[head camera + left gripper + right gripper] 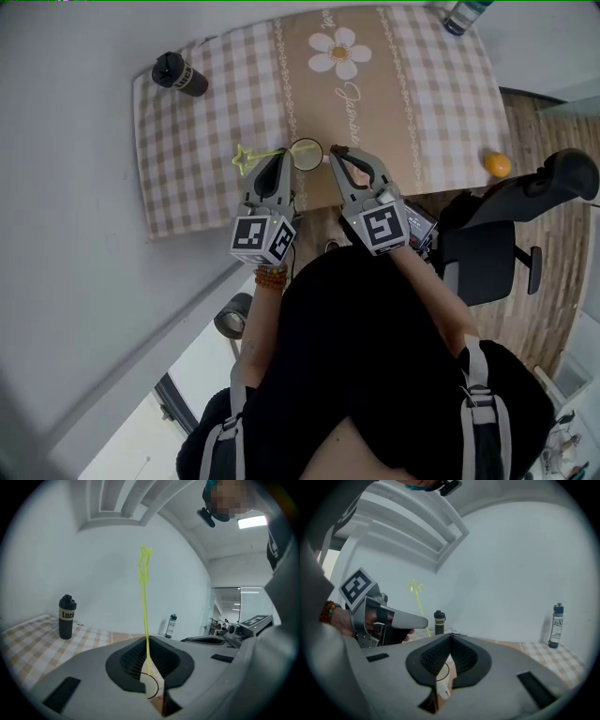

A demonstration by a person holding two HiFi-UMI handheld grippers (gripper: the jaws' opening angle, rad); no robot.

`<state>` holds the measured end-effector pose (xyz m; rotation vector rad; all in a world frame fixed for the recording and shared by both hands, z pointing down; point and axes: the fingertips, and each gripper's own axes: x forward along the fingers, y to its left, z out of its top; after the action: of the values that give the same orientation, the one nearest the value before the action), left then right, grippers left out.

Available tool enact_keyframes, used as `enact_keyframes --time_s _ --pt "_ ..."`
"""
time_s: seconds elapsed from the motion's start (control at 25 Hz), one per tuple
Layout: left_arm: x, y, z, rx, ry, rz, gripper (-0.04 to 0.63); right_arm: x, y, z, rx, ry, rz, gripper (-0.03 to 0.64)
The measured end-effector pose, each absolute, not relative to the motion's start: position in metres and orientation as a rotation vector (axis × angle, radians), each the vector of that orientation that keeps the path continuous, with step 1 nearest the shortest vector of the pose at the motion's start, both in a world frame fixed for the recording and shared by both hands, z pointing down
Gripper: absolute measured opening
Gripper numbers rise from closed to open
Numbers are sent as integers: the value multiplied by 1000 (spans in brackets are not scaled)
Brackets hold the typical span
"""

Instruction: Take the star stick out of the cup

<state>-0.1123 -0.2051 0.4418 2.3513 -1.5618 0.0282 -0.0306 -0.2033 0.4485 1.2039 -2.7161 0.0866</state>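
Observation:
A thin yellow-green star stick [246, 157] is pinched in my left gripper [279, 156], which is shut on its lower shaft. In the left gripper view the star stick [144, 602] stands upright from the shut jaws, star on top. Its lower end hangs just above the white cup [151, 687]. The cup [306, 155] stands near the table's front edge, between the two gripper tips. My right gripper [334, 152] is shut at the cup's right side. Below its jaws in the right gripper view are the cup [440, 670] and its handle. I cannot tell whether the jaws touch it.
A checked cloth with a flower print [216, 103] covers the table. A black bottle [178, 73] stands at the back left and a clear bottle [464, 16] at the back right. An orange [498, 164] lies near the right edge. An office chair [506, 244] is beside me.

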Motion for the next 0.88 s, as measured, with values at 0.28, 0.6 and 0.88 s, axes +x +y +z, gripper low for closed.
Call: enact_keyframes --time_s 0.28,0.6,0.88 --pt "-119 -188 434 2344 -1596 15 11 -44 -197 439 1168 -2759 58 6" --pt "-126 -176 434 2341 -1635 39 11 -57 -187 436 1130 -2786 48 6" --pt "-130 -169 430 2348 -1654 43 14 -61 -179 435 1119 -2789 56 6"
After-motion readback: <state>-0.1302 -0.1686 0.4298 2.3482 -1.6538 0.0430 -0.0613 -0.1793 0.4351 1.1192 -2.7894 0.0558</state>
